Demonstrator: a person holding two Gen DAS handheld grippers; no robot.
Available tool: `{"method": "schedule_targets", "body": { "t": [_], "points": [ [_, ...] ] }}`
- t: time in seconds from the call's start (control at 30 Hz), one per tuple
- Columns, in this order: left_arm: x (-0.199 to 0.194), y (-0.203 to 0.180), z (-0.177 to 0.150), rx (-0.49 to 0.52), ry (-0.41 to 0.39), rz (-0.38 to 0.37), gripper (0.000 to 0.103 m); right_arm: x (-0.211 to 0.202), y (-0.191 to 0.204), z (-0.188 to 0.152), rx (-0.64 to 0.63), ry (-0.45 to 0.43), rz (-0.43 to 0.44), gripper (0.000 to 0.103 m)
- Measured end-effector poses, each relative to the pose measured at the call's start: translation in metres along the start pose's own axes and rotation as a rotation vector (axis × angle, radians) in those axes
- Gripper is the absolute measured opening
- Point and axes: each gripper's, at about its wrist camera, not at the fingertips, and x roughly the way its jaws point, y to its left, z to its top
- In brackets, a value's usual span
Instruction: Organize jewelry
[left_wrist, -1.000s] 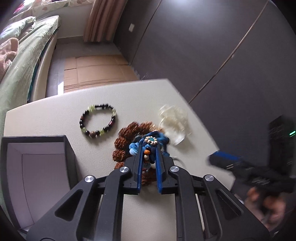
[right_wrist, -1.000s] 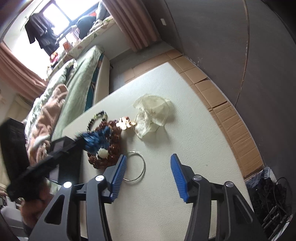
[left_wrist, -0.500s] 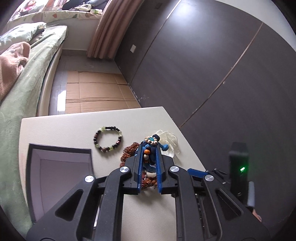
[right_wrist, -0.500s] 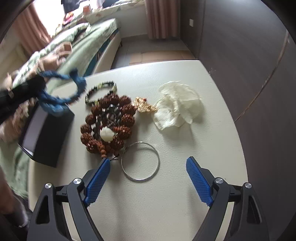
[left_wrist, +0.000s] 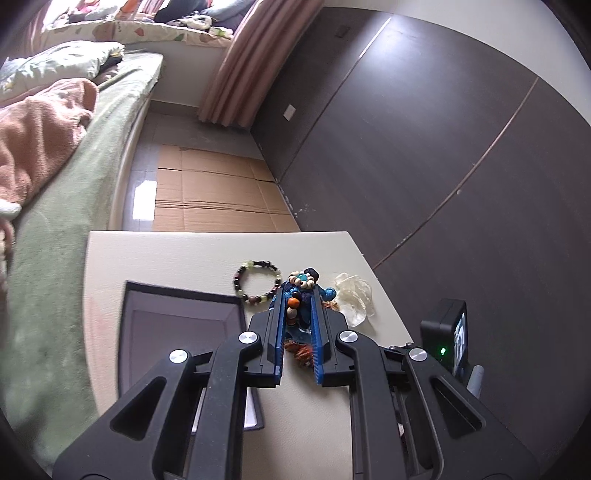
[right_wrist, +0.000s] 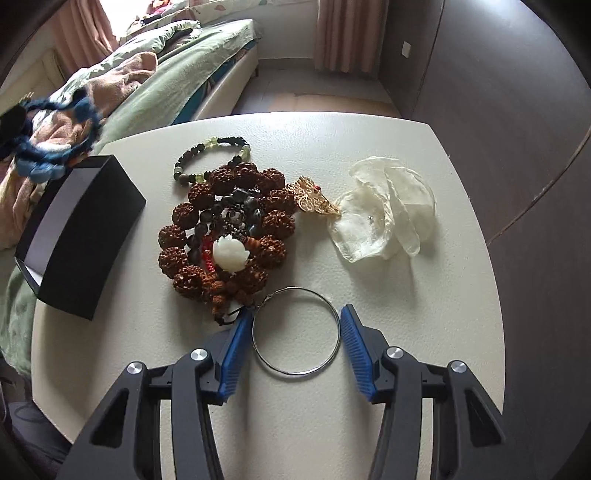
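Blue braided bracelet (left_wrist: 300, 295) clamped in left hand-held gripper (left_wrist: 298, 306), lifted above black box (left_wrist: 177, 325) — right hand-held gripper (right_wrist: 295, 334) just narrowed, pads flanking silver hoop (right_wrist: 295, 331) flat on bench (right_wrist: 424, 314), contact unclear.

A thin, shiny metal ring (right_wrist: 295, 330) is seen on the matt, finely grained pale surface (right_wrist: 424, 332). Rough, knobbly brown seed beads (right_wrist: 225, 236) are ringed around a smooth, glossy white carving (right_wrist: 229, 254). Ribbed blue pads (right_wrist: 354, 350) are shown on matt black plastic claw arms.
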Motion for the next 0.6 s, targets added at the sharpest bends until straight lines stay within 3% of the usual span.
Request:
{"method": "schedule_targets", "body": {
  "t": [0.17,0.47,0.53,0.57,0.6],
  "points": [
    [-0.018,0.011,-0.003,-0.016,-0.008,0.028,0.013,-0.011,-0.004,-0.001,0.049,-0.025,0.054,0.048],
    [-0.025,0.034,-0.001,-0.053,0.016,0.091,0.014,-0.051,-0.009,0.007,0.146,-0.184,0.144,0.048],
    [-0.023,0.04,0.0,-0.075,0.019,0.103,0.032,-0.061,-0.005,0.011,0.156,-0.226,0.178,0.048],
    [-0.025,0.043,0.002,-0.083,0.009,0.116,0.062,-0.066,-0.002,0.014,0.162,-0.247,0.2,0.048],
    [-0.028,0.044,0.002,-0.088,-0.007,0.126,0.078,-0.068,0.0,0.017,0.164,-0.257,0.22,0.048]
  ]
}}
